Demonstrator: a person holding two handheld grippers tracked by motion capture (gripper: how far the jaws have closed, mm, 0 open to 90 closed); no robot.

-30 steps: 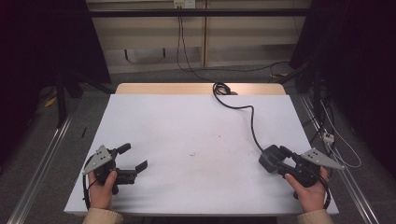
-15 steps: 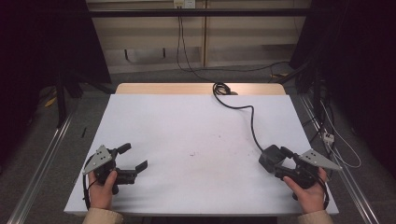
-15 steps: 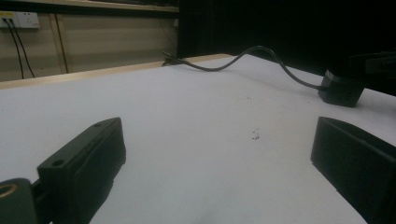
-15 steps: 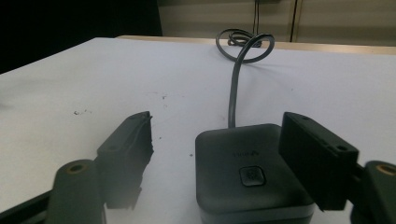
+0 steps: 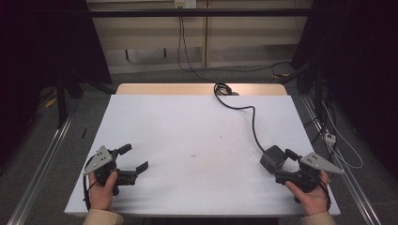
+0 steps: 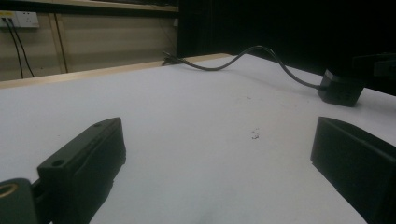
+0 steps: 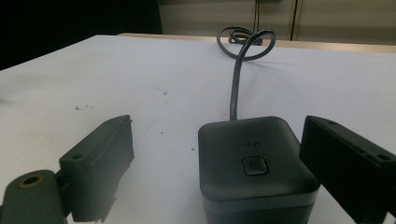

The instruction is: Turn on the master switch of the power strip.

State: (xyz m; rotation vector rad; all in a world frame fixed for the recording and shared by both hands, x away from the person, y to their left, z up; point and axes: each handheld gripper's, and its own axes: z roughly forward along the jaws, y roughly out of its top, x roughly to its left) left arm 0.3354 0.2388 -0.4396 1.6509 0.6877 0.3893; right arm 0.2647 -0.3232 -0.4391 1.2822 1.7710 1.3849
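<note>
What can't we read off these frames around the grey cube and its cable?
- Grey cube-shaped box with a top button: embossed logo too faint to read, right gripper view; its base is cut off by the bottom edge.
- Black cable: far end drops behind the white table edge, high view.

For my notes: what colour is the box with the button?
Dark grey; the box shows best in the right gripper view.
</note>
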